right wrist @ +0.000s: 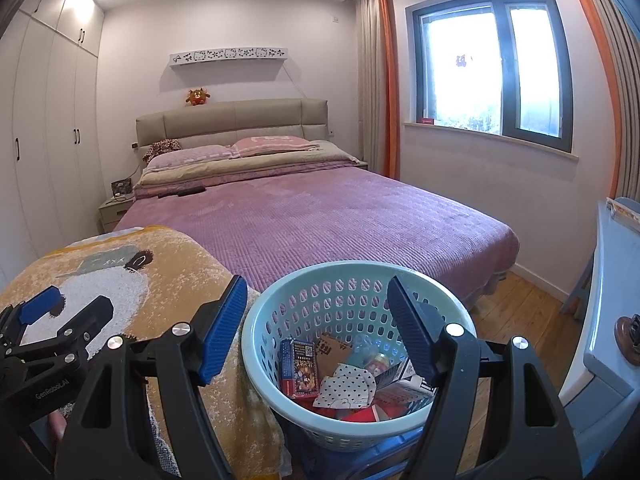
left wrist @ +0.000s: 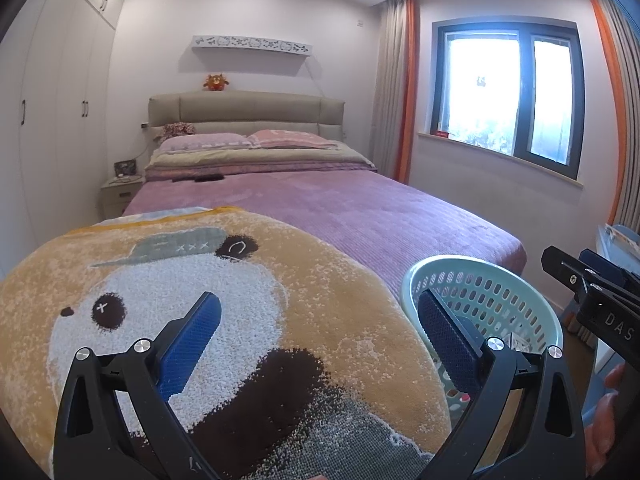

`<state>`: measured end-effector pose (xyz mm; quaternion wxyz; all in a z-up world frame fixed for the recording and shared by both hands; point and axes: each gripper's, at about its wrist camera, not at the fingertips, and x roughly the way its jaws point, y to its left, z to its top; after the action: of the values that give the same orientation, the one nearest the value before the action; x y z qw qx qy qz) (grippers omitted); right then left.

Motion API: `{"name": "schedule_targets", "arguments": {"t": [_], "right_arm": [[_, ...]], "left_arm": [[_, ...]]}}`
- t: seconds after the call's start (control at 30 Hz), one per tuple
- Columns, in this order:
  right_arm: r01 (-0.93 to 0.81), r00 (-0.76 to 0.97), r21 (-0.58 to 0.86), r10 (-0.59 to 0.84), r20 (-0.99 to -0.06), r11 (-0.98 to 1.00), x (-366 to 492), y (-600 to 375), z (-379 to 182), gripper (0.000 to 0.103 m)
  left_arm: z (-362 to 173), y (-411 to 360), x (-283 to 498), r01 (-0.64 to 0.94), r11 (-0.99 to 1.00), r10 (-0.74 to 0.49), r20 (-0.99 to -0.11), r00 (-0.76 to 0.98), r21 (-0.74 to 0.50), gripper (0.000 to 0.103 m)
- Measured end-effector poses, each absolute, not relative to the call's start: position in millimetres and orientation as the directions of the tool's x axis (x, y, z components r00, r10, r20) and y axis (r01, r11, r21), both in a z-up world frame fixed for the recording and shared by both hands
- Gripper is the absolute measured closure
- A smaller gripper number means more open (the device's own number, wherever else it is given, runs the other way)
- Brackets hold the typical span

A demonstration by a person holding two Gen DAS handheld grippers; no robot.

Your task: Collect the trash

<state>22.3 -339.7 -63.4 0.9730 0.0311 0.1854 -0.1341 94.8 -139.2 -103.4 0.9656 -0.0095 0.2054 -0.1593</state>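
**Basket holds the trash, both grippers wide and empty**

Trash [right wrist: 340,380] lies gathered in the bottom of a pale green perforated basket [right wrist: 256,344], which stands at the foot of the bed [right wrist: 320,216], just beside a panda-print blanket [left wrist: 240,320] draped over the bed's near corner. Among the pieces: a dark printed card box [right wrist: 299,368] standing on end against the left wall, a brown cardboard scrap [right wrist: 334,350], a white paper with black dots [right wrist: 348,386], and red wrappers lower down. Other pieces are too jumbled to tell apart.

The right gripper [right wrist: 316,328] hangs above the basket, its blue pads spread wide; the left pad stands over the blanket's edge, the right over the basket's inside. Nothing is between them.

The left gripper [left wrist: 320,344] is over the blanket, its jaws also spread wide and gripping nothing; its right pad overlaps the basket's rim in the left wrist view.

Each gripper shows at the edge of the other's view. At the lower right of the left wrist view a hand [left wrist: 608,420] shows in part.

The purple bedspread is bare apart from a dark flat object [right wrist: 188,191] near the pillows
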Motion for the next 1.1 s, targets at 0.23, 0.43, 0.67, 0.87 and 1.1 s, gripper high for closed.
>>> {"name": "schedule_targets", "arguments": {"t": [0.23,0.43,0.67,0.87,1.1], "right_arm": [[0.265,0.896,0.013,-0.241,-0.372,0.964,23.6,-338.9,-64.8,0.034],[0.262,0.897,0.013,-0.238,-0.373,0.965,23.4,-339.6,-64.2,0.034],[0.255,0.9,0.008,-0.235,-0.368,0.967,22.9,-336.7,-64.0,0.034],[0.249,0.904,-0.001,-0.232,-0.359,0.969,20.2,-333.6,-63.4,0.034],[0.247,0.903,0.0,-0.23,-0.363,0.969,21.5,-333.5,-63.7,0.034]], "left_arm": [[-103.1,-138.0,94.4,0.301,0.95,-0.31,-0.39,0.867,-0.087,0.007],[-104.6,-137.7,94.6,0.293,0.951,-0.308,-0.393,0.866,-0.098,0.007],[-103.8,-140.3,92.6,0.295,0.952,-0.303,-0.387,0.871,-0.082,0.007],[-103.5,-141.4,92.2,0.294,0.952,-0.303,-0.387,0.871,-0.083,0.007],[-103.4,-141.8,91.7,0.294,0.952,-0.302,-0.386,0.872,-0.081,0.007]]}}
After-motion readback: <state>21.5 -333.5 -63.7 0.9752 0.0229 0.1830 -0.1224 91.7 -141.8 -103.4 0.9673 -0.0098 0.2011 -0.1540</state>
